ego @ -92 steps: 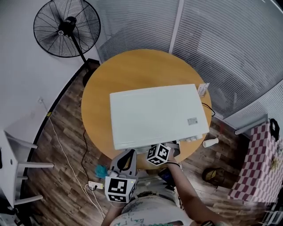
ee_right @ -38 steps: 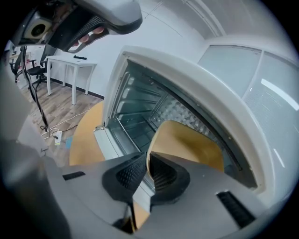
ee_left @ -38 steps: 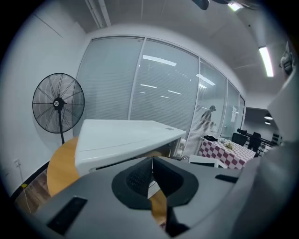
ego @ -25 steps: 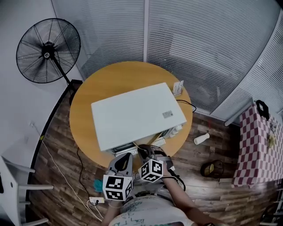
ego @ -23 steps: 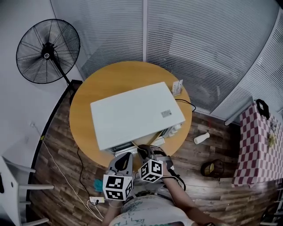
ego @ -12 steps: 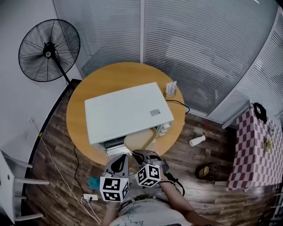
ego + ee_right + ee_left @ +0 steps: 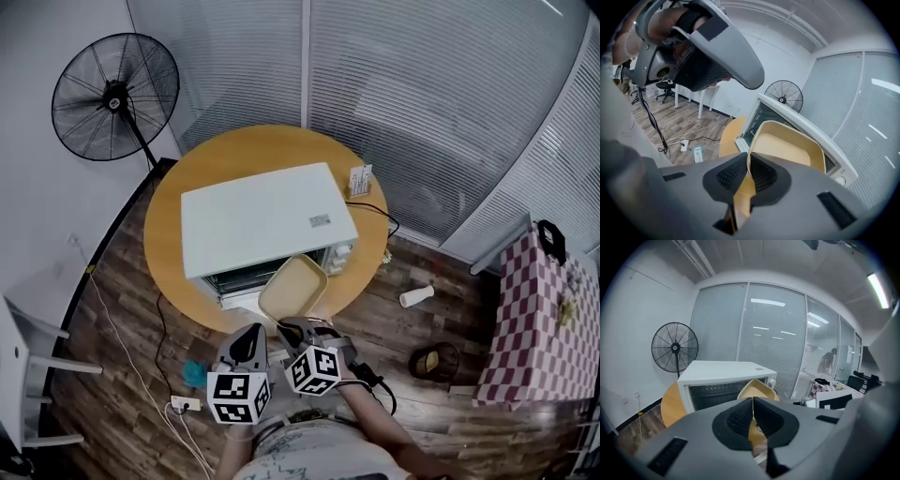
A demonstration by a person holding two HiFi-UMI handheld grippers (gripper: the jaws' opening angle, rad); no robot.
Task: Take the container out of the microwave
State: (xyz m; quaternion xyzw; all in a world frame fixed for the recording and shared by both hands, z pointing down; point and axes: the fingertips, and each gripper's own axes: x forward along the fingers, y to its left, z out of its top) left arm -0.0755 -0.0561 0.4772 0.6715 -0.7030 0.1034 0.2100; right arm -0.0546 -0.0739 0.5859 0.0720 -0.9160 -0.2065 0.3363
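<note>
Pinching the near rim of a shallow tan rectangular container [image 7: 787,145], the right gripper [image 7: 749,164] is holding it clear of the white box-shaped microwave [image 7: 267,217], whose dark front is standing open. From the head view the container [image 7: 292,288] is hanging in the air just in front of that opening, over the near edge of the round wooden table [image 7: 178,202], with its far end tilting up towards the oven. The right gripper's jaws are squeezing the thin wall from both sides, one pad inside the rim and one outside.

The left gripper [image 7: 753,401] is hovering beside its partner with its jaws pressed together and nothing between them; the container [image 7: 759,389] is showing just beyond its tips, not touching them.

The container is looking empty, thin-walled and stiff, so it is probably weighing little and is not likely to be sagging under its own weight. Its smooth rim may be slippery, though, and a one-edge pinch is leaving the long body free to pivot or droop. The flat middle of a rim side is looking like the safest place to hold, and the left gripper could be taking a neighbouring edge to steady it.
</note>
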